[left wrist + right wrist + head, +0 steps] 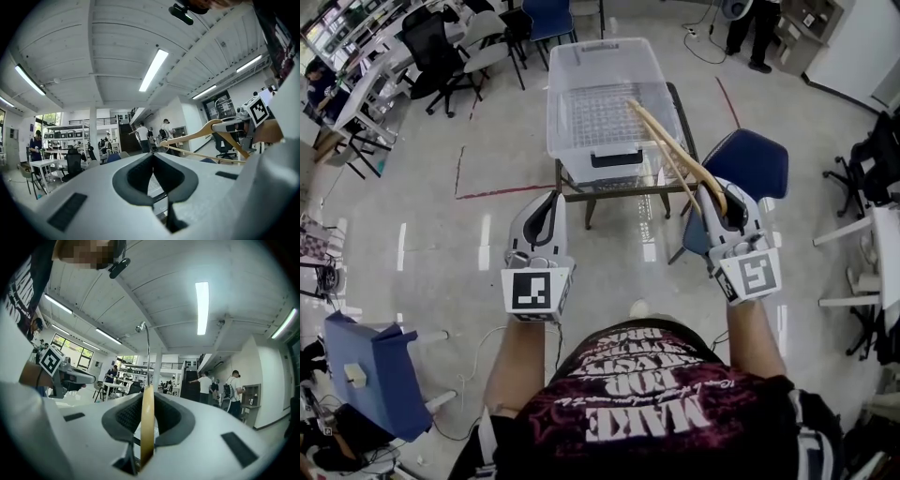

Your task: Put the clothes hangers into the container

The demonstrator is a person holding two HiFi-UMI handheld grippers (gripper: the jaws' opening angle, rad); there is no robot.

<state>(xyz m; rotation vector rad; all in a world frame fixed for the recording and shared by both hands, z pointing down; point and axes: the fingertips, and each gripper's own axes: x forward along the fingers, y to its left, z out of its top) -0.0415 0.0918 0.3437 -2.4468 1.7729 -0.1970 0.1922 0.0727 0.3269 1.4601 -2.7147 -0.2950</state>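
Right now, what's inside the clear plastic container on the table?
The clear plastic container shows only its gridded floor, nothing lying inside. The wooden clothes hanger in the right gripper crosses its right side and hides that strip.

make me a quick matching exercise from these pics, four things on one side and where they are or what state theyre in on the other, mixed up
Things:
1. wooden hanger
2. clear container
3. left gripper
4. blue chair

Place or state:
a. jaws together, nothing between them
b. sits on the small table
c. clamped in the right gripper
d. on the floor, to the right of the table in the head view

Pairs: 1-c, 2-b, 3-a, 4-d
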